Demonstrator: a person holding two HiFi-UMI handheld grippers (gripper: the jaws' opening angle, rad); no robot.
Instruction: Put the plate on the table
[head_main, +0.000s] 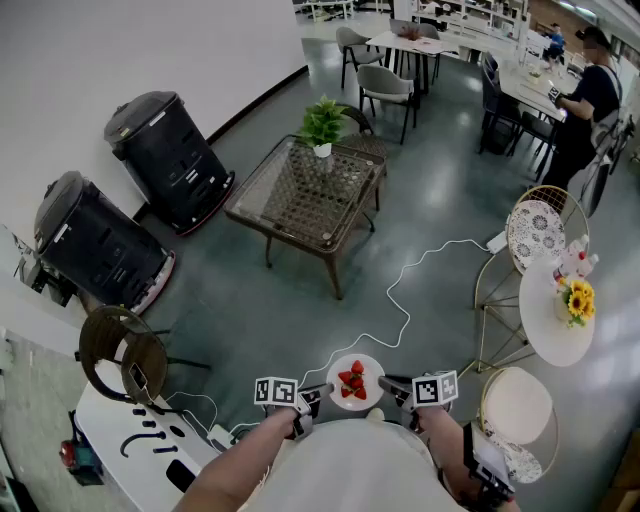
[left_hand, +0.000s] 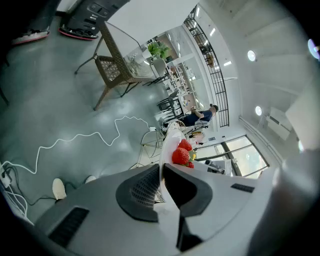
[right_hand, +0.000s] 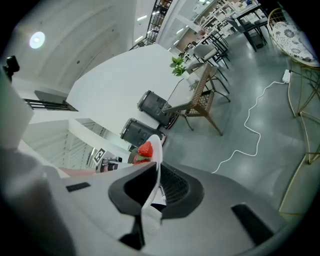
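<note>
Left gripper (left_hand: 161, 172): I read its dark, ribbed jaws as pinched tight on one thin rim of the plate (head_main: 356, 383), with the white edge running straight up between the pads.
Right gripper (right_hand: 157, 170): its jaws are clamped the same way on the opposite rim, and the plate edge rises from between its matte grey pads.
Plate: small, round, white and glossy. It hangs in the air between my two tools, close to the body and above the floor.
Strawberries (head_main: 351, 381): red, with green leafy caps, heaped at the plate's centre just past each pair of jaw tips.
Marker cubes (head_main: 276, 391): white faces printed with black square patterns, one sitting behind each tool.
Glass-topped table (head_main: 305, 190): well ahead of both tools. It has a square clear top over a woven wicker frame on slim legs.
Potted plant (head_main: 322, 125): leafy green in a white pot, on the table's far corner.
Cable (head_main: 400, 300): white, lying in loose waves on the polished grey floor ahead of the tools.
Round table (head_main: 545, 335): a white top on thin gold wire legs, off to the right tool's outer side, with sunflowers (head_main: 578, 298) on it.
</note>
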